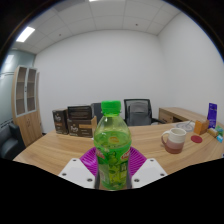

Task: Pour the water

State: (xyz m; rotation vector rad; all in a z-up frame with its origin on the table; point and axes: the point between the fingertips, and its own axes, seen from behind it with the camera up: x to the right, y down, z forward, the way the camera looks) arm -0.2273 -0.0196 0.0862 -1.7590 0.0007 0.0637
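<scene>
Bottle: a clear plastic bottle (112, 150) with a green cap stood upright between the fingers, just above the wooden table (50, 150).
Gripper: the gripper (112, 160) was clamped on the bottle — both purple pads (92, 158) pressed its sides.
Table: light wood, smooth — a pale mug (176, 139) stood to the right, well apart.
Room: white walls, a black office chair (138, 109) beyond, a wooden cabinet (28, 100) at left.

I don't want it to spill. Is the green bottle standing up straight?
Yes, upright. The green bottle stands straight between the gripper fingers, its green cap on top, closed.
</scene>
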